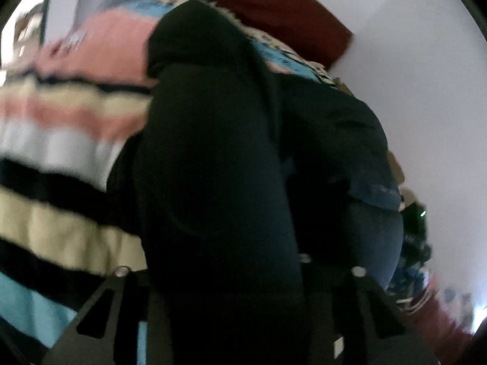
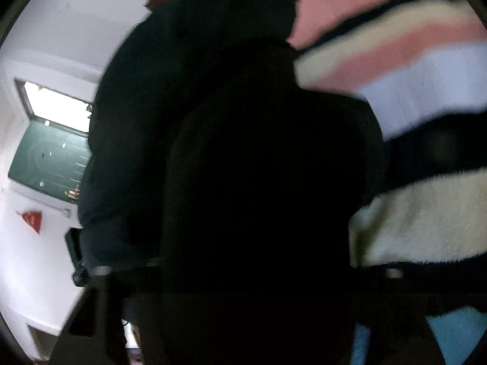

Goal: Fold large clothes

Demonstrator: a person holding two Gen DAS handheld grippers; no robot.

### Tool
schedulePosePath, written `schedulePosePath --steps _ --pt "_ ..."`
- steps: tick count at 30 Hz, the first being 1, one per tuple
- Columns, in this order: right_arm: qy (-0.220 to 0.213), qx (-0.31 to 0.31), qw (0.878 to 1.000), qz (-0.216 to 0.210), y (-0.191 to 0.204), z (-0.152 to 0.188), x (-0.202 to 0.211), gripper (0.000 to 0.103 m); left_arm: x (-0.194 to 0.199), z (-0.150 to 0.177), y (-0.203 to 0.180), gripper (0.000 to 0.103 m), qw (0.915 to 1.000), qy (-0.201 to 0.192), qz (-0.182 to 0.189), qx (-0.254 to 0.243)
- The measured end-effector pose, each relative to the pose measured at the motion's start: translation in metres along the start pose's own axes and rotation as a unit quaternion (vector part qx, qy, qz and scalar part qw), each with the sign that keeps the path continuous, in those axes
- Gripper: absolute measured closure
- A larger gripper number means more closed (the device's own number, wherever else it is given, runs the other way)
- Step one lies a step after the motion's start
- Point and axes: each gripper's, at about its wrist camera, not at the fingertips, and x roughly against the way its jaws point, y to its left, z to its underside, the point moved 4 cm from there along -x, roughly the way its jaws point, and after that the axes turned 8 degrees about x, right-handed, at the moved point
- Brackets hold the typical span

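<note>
A large black garment [image 1: 213, 152] fills the middle of the left wrist view and hangs between the fingers of my left gripper [image 1: 240, 273], which looks shut on it. In the right wrist view the same black garment [image 2: 258, 167] covers the centre and drapes over my right gripper [image 2: 243, 273], which looks shut on it; the fingertips are hidden by cloth. Both views are blurred.
A striped blanket in pink, cream, white, black and light blue [image 1: 61, 140] lies under the garment, also in the right wrist view [image 2: 411, 91]. A dark red headboard [image 1: 274, 9] and white wall [image 1: 426, 91] are behind. A green door [image 2: 51, 158] is at left.
</note>
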Motion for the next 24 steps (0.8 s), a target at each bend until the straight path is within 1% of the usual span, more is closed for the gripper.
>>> schedulePosePath --steps 2,3,5,7,9,10,11,12,13,15,16,18,19,20,21,22,23,24 --pt "-0.012 0.034 0.999 0.019 0.021 -0.007 0.009 0.069 0.010 -0.009 -0.027 0.078 0.9990 -0.016 -0.002 -0.040" --pt "-0.024 0.049 0.998 0.025 0.035 -0.012 0.016 0.071 0.018 -0.013 -0.042 0.080 0.9975 -0.027 -0.003 -0.066" --pt "-0.042 0.068 0.996 0.032 0.054 -0.018 0.030 0.074 0.030 -0.020 -0.067 0.081 0.9944 -0.045 0.001 -0.096" --pt "-0.061 0.087 0.994 0.034 0.075 -0.022 0.045 0.075 0.047 -0.023 -0.084 0.081 0.9927 -0.062 0.016 -0.102" --pt "-0.079 0.103 0.991 0.036 0.094 -0.021 0.060 0.076 0.069 -0.023 -0.086 0.081 0.9907 -0.077 0.025 -0.109" --pt "-0.088 0.110 0.989 0.035 0.110 -0.021 0.063 0.076 0.085 -0.014 -0.082 0.081 0.9898 -0.083 0.028 -0.113" --pt "-0.094 0.117 0.988 0.033 0.121 -0.017 0.069 0.076 0.100 -0.013 -0.073 0.081 0.9896 -0.088 0.034 -0.109" --pt "-0.100 0.124 0.987 0.031 0.131 -0.010 0.077 0.076 0.107 -0.008 -0.069 0.081 0.9896 -0.093 0.042 -0.102" --pt "-0.103 0.129 0.986 0.029 0.126 0.005 0.090 0.076 0.112 -0.002 -0.067 0.081 0.9894 -0.096 0.046 -0.099" --pt "-0.099 0.127 0.987 0.025 0.126 0.023 0.093 0.076 0.116 0.010 -0.054 0.082 0.9902 -0.093 0.050 -0.091" --pt "-0.093 0.123 0.988 0.024 0.122 0.031 0.094 0.076 0.116 0.019 -0.049 0.081 0.9912 -0.088 0.044 -0.089" --pt "-0.072 0.110 0.991 0.035 0.112 0.046 0.082 0.076 0.103 0.033 -0.026 0.081 0.9948 -0.061 0.032 -0.075" --pt "-0.051 0.097 0.993 0.053 0.099 0.059 0.068 0.075 0.089 0.040 -0.011 0.081 0.9966 -0.048 0.013 -0.066" --pt "-0.039 0.086 0.993 0.066 0.094 0.061 0.058 0.074 0.083 0.046 -0.002 0.080 0.9973 -0.041 -0.001 -0.060" --pt "-0.033 0.065 0.995 0.072 0.080 0.070 0.053 0.072 0.081 0.050 0.005 0.075 0.9983 -0.036 -0.002 -0.046" --pt "-0.034 0.046 0.996 0.071 0.072 0.071 0.053 0.068 0.081 0.050 0.012 0.072 0.9990 -0.032 0.005 -0.031" --pt "-0.038 0.022 0.997 0.068 0.064 0.074 0.054 0.060 0.082 0.049 0.021 0.070 0.9994 -0.027 0.019 -0.012" --pt "-0.041 0.013 0.996 0.072 0.061 0.073 0.055 0.055 0.085 0.046 0.028 0.065 0.9995 -0.024 0.021 -0.004"
